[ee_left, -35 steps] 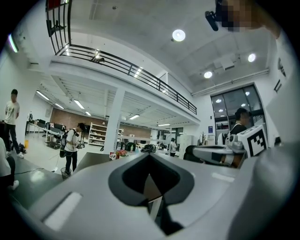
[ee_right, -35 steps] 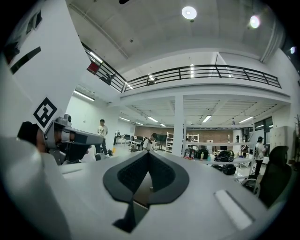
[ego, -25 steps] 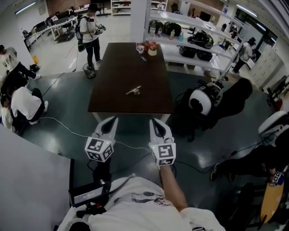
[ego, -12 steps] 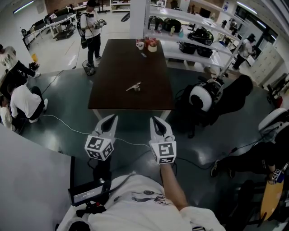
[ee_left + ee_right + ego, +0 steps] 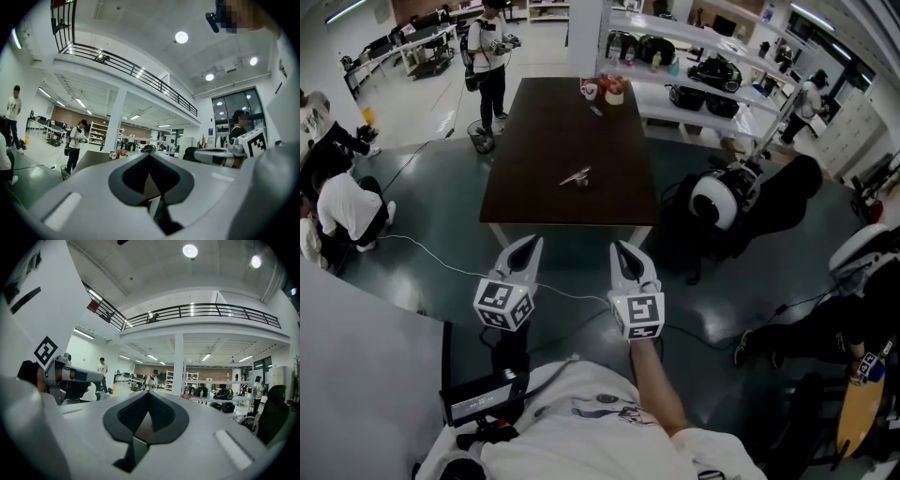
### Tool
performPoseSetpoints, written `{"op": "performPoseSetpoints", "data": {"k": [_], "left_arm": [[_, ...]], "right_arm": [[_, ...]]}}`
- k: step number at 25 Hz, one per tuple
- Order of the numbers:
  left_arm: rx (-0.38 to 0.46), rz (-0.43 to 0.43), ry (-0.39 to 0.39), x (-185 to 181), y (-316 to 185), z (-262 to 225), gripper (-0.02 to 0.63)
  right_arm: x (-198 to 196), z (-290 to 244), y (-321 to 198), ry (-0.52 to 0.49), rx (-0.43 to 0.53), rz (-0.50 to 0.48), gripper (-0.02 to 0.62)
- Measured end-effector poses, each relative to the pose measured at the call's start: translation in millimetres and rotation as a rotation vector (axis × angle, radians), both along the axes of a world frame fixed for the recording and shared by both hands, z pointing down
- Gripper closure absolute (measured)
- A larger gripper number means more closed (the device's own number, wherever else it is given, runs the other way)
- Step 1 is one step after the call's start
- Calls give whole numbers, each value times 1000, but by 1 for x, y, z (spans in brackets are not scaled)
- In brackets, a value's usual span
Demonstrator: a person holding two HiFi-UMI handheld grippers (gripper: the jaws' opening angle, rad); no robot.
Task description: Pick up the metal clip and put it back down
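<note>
The metal clip (image 5: 576, 176) lies near the middle of a long dark brown table (image 5: 534, 202), seen in the head view. Both grippers hang in the air short of the table's near edge, over the dark floor, and point toward it. My left gripper (image 5: 532, 247) is shut with nothing between its jaws, and its tips meet in the left gripper view (image 5: 149, 155). My right gripper (image 5: 620, 249) is also shut and empty, with its tips together in the right gripper view (image 5: 149, 394). The clip is far from both and does not show in either gripper view.
Cups and small items (image 5: 605, 94) stand at the table's far end. White shelving (image 5: 712, 89) runs along the right. A black chair with a round white object (image 5: 714, 204) sits right of the table. A cable (image 5: 441, 267) crosses the floor. People stand (image 5: 487, 52) and crouch (image 5: 342, 211) at left.
The table and clip have drifted slightly upward in the head view. Both grippers keep the same pose, shut and empty.
</note>
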State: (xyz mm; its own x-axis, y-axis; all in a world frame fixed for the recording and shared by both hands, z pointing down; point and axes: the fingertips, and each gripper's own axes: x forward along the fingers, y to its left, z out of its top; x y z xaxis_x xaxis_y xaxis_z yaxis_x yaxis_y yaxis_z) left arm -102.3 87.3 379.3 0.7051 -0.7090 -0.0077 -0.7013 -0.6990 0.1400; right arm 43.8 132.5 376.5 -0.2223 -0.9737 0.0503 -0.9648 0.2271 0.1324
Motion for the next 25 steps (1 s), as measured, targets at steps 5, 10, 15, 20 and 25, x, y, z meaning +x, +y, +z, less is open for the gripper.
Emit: {"op": "performPoseSetpoints", "data": {"k": [5,10,15,20,25], "left_arm": [[1,-4,1,-3,-1,0,607],[2,-4,-1,-2,-2,-3,607],[0,-4,-8,-5,-2,0,607],[-8,-4,-12,-5,0,2,607],[-6,-3,-12,-7,2,3,607]], "right_arm": [[-2,-1,-1,8,6,-4,597],[-1,1,-3,9,-3,-6,597],[-5,0,-3,7,1,-7,597],[-5,3,-1,4,-8,-11,597],[-8,3,0,6,-5,-13,597]]}}
